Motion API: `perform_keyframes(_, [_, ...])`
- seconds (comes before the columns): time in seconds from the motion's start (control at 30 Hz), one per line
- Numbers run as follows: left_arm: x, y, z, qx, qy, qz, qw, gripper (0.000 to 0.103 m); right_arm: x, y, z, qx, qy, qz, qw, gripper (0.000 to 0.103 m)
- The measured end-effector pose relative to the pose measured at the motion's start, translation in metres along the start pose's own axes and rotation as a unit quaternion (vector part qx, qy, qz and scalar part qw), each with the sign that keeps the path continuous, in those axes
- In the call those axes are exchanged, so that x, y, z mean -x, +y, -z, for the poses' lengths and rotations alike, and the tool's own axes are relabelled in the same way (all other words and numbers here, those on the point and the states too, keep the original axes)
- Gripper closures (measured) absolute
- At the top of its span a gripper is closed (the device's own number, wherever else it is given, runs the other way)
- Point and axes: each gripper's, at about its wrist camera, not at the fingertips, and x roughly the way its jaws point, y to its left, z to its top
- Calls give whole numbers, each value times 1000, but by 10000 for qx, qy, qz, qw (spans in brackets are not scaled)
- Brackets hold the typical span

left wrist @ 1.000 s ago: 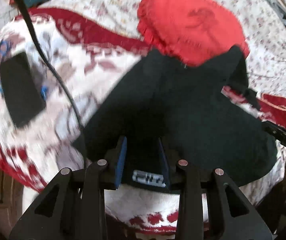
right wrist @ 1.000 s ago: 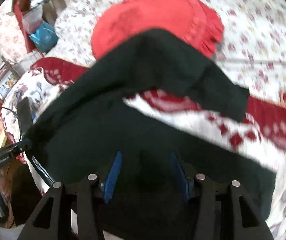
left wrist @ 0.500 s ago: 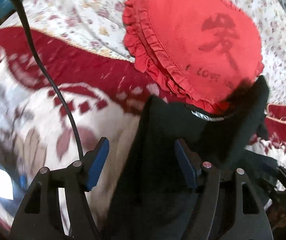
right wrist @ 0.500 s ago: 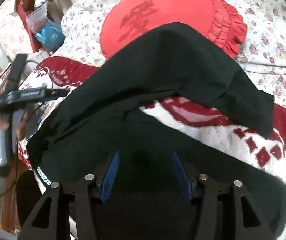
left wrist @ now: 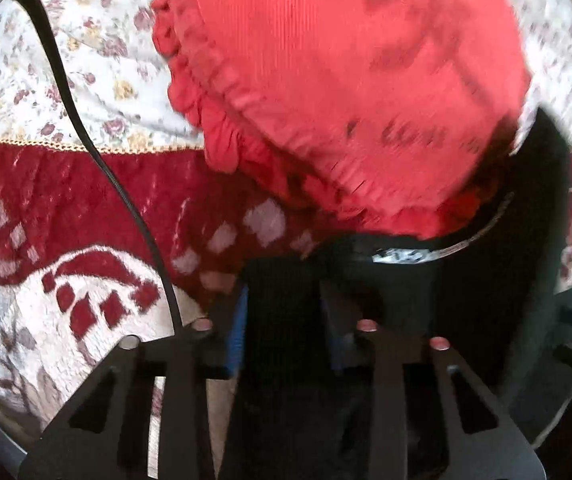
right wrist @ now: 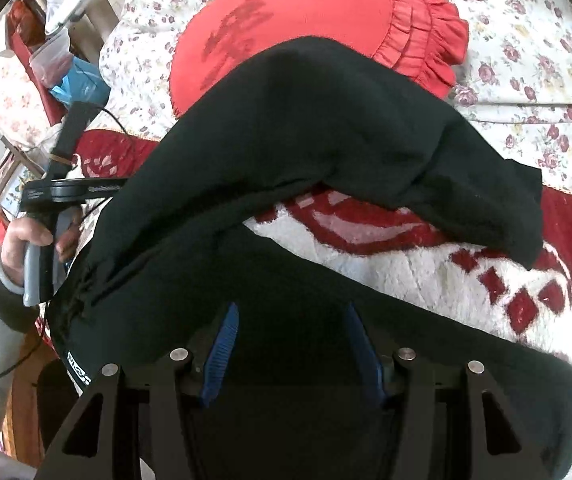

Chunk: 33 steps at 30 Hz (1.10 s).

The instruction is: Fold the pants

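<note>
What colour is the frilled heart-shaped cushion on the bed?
The frilled heart-shaped cushion is bright red with a darker mark; the right wrist view shows it best.

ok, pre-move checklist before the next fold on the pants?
1. left gripper on the black pants: jaws just closing, cloth between them; firm grip cannot tell.
2. right gripper on cloth: pads apart, fabric between; cannot tell.
3. Far leg flat: not ok, it is draped in a hump.
4. red cushion clear of pants: not ok, overlapped.
5. black cable clear of the left gripper: not ok, it runs to it.
</note>
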Motion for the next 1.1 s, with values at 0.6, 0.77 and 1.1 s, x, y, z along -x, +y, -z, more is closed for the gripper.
perform_keyframes(0.6, [169,-23,159,-432,-1439,288,9882,91,58,4,-39,-136,-884,-300,9955,35])
perform_keyframes(0.77, [151,-44,199,-569,-1116,342,9915,91,54,-18,-61,-1002,-899,-807,9876,31])
perform_keyframes(1.1, [145,-30,215,-312,-959,300,9944,93,12,23,-111,2034,-224,482,9776,31])
